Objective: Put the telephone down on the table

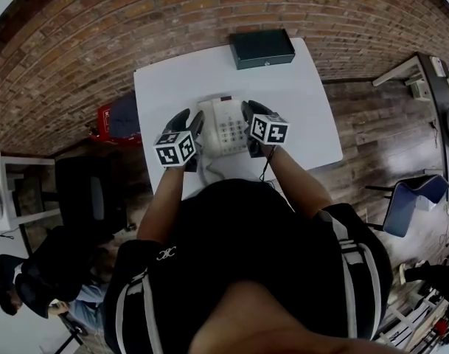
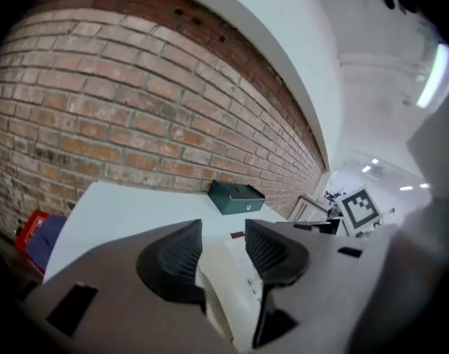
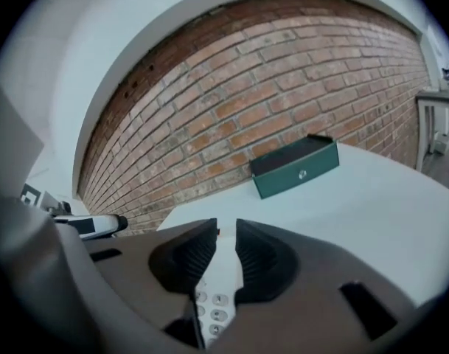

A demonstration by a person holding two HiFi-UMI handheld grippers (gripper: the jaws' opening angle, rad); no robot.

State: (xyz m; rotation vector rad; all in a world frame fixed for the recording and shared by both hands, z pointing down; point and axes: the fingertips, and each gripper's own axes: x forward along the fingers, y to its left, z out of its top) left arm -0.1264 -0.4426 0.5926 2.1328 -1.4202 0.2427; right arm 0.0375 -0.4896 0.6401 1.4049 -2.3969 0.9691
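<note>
Clamping the white plastic push-button telephone (image 1: 225, 127) from both sides, with the left gripper (image 2: 223, 231) pressing its left edge and the right gripper (image 3: 225, 231) its keypad edge. Holding it over the white desk (image 1: 301, 105), on the near side of the dark green metal box (image 1: 262, 48).

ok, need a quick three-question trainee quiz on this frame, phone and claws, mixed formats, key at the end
1. True or false: only the left claw is shut on the telephone.
2. Short answer: what sits at the far edge of the table, by the brick wall?
3. The telephone's keypad faces: A) up, towards the head camera B) down, at the table C) away, at the wall

Key
1. False: the right claw is shut on it too, one claw on each side.
2. A dark green box.
3. A
</note>
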